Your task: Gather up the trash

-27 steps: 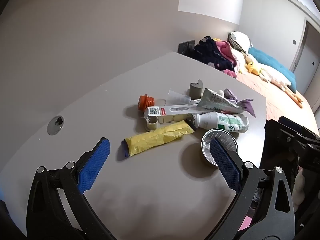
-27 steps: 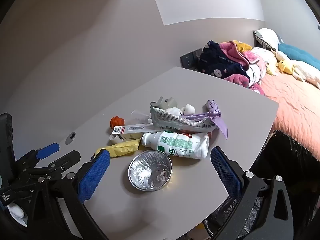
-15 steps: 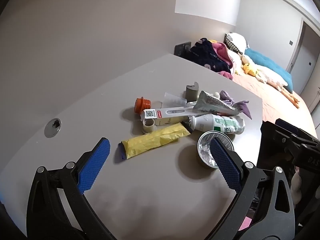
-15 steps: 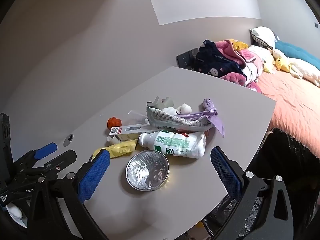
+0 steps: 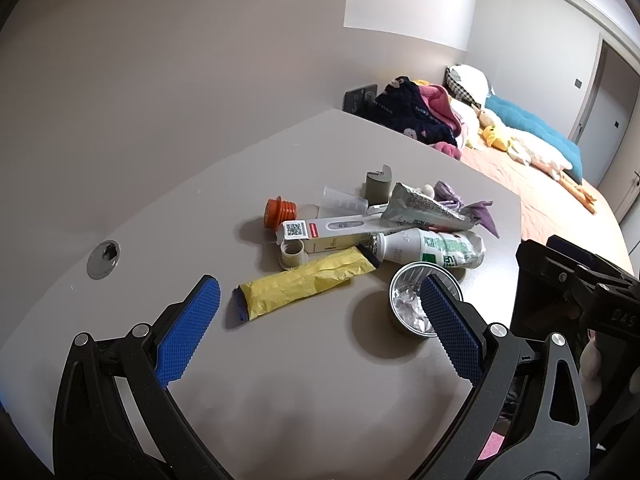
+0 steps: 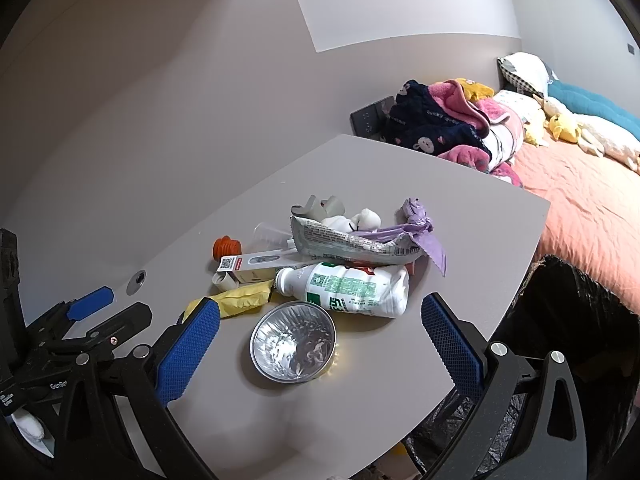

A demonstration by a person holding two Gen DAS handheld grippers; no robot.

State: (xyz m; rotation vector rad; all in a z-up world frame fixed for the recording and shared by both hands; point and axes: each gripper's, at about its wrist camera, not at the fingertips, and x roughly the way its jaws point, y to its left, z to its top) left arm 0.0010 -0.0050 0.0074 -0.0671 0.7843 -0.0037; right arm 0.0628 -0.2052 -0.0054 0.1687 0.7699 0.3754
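A pile of trash lies on the grey table (image 5: pixel 248 160): a yellow wrapper (image 5: pixel 308 282), a foil cup (image 5: pixel 408 306), a crushed white bottle (image 5: pixel 432 248), a silver wrapper (image 5: pixel 420 206), a white box (image 5: pixel 328 232) and an orange cap (image 5: pixel 278 210). My left gripper (image 5: pixel 320 328) is open and empty above the table, just short of the yellow wrapper. My right gripper (image 6: pixel 320 350) is open and empty above the foil cup (image 6: pixel 293 342), with the bottle (image 6: pixel 352 290) just beyond. A black trash bag (image 6: pixel 576 320) hangs open at the table's right edge.
A purple scrap (image 6: pixel 420 228) and a clear cup (image 5: pixel 344 200) lie in the pile. A cable hole (image 5: pixel 104 254) sits at the table's left. A bed (image 6: pixel 592 200) with clothes and pillows stands to the right. A wall runs behind the table.
Both grippers have pulled back and up slightly, so the trash pile looks a little farther away. Both stay open and nothing on the table has moved.
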